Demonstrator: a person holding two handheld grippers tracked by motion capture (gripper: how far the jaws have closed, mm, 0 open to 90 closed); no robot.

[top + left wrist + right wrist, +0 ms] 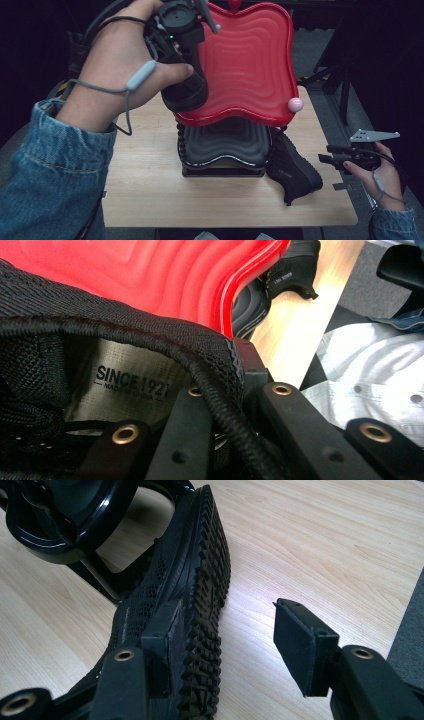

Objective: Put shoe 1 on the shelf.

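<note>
My left gripper (172, 55) is raised beside the red wavy tray (250, 60), shut on a black shoe (186, 94) that hangs from it. In the left gripper view the jaws (235, 390) pinch the shoe's mesh collar (125, 335) and a lace, just beside the "SINCE 1921" label. A second black shoe (292, 167) lies on its side at the table's right, leaning against the stand. My right gripper (325, 154) stays low by the table's right edge, open. In its own view, that gripper (230, 630) has the shoe's treaded sole (207, 595) right at its left pad.
The red tray tops a two-tier stand with a black wavy tray (225, 145) below, on the wooden table (150, 190). A pink ball knob (295, 104) sits at the red tray's right corner. Grey floor lies past the table's right edge.
</note>
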